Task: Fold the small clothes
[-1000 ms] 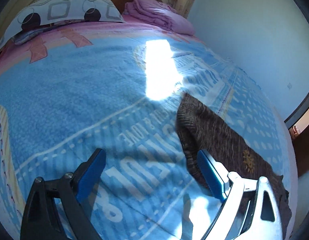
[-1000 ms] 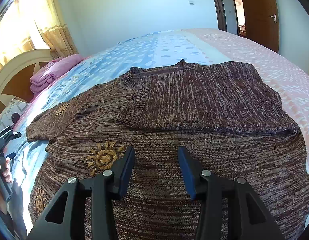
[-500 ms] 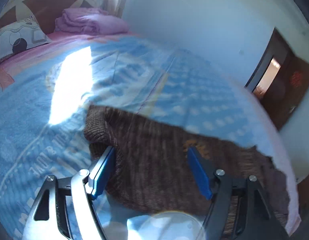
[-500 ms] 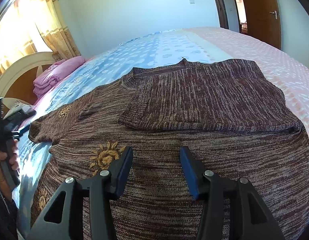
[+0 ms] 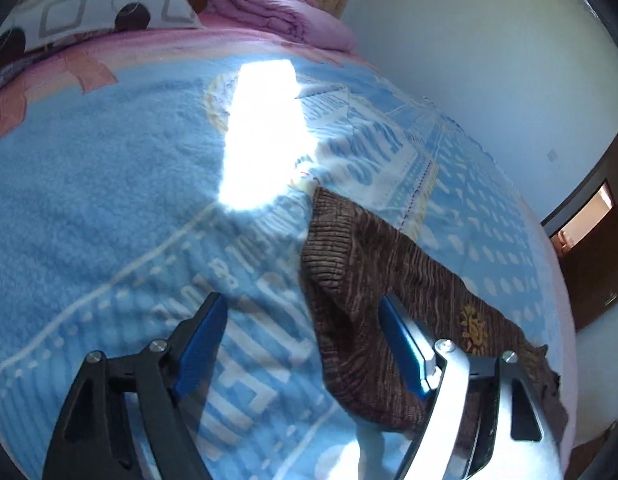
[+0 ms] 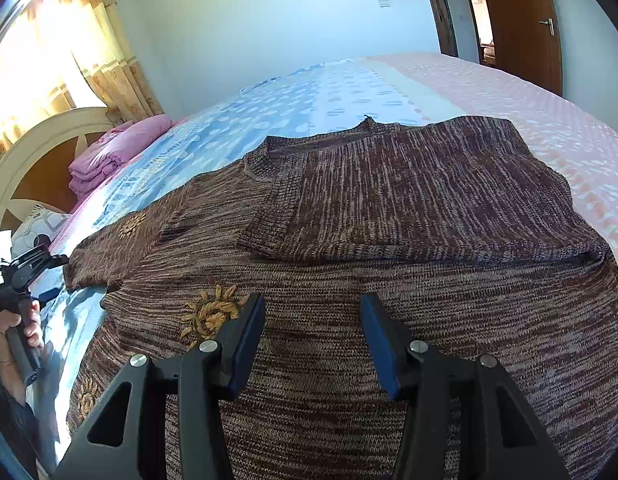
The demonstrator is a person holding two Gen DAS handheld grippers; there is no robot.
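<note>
A brown knit sweater (image 6: 389,280) with yellow sun motifs lies flat on the bed, one sleeve (image 6: 409,192) folded across its chest. The other sleeve (image 5: 361,264) stretches out sideways, its ribbed cuff (image 5: 329,236) resting on the blue blanket. My left gripper (image 5: 301,300) stands open just above the blanket. The sleeve's edge lies between its jaws, under the right pad (image 5: 401,348), and neither pad presses on it. In the right wrist view a hand (image 6: 17,332) holds that left gripper (image 6: 29,268) beside the sleeve end. My right gripper (image 6: 313,304) hovers open over the sweater's lower body, holding nothing.
A blue printed blanket (image 5: 109,200) covers the bed, with a bright sun patch (image 5: 261,140). A patterned pillow (image 5: 89,12) and folded pink bedding (image 5: 277,12) lie by the headboard (image 6: 37,148). Behind the bed are a wall and a wooden door (image 6: 517,20).
The left view swung right over the sleeve, then back, and its jaws stand narrower than a second ago. In the right view, the left gripper rose towards the sleeve end. The right gripper has hardly moved.
</note>
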